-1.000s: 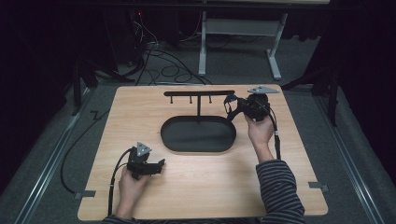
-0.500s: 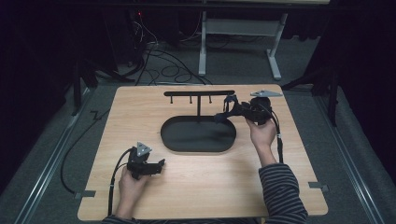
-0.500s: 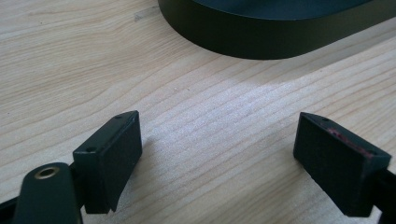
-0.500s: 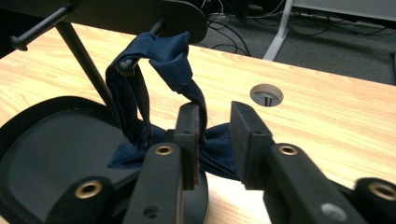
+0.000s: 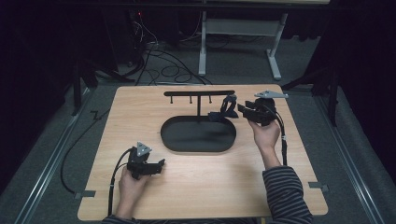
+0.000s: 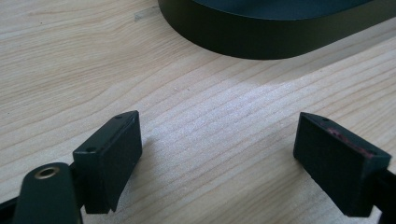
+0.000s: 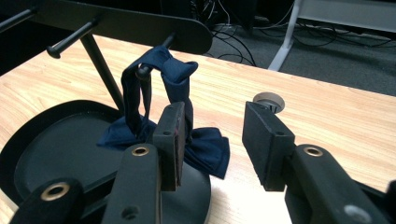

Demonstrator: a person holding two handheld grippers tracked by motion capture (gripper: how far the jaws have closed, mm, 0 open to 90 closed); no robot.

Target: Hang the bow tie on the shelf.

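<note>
A navy bow tie [image 7: 180, 84] hangs by its strap from the end peg of a black T-shaped stand [image 5: 199, 93]. Its bow [image 7: 205, 149] rests on the stand's oval black tray [image 5: 187, 135]. My right gripper [image 7: 217, 144] is open just right of the tie [image 5: 225, 109], its left jaw close beside the strap, and the gap between the jaws is empty. In the high view this right gripper [image 5: 241, 110] points left at the stand. My left gripper [image 5: 158, 166] lies on the table's near left, and its jaws [image 6: 219, 149] stand wide open over bare wood.
The wooden table [image 5: 140, 116] has a round cable hole [image 7: 268, 99] behind the right gripper. Two more pegs [image 7: 70, 39] stick out from the stand's bar. Cables and a white desk frame [image 5: 275, 42] lie on the floor beyond the far edge.
My right gripper has let go of the bow tie and drawn back to the right, leaving it hanging on the peg. The left gripper has not moved.
</note>
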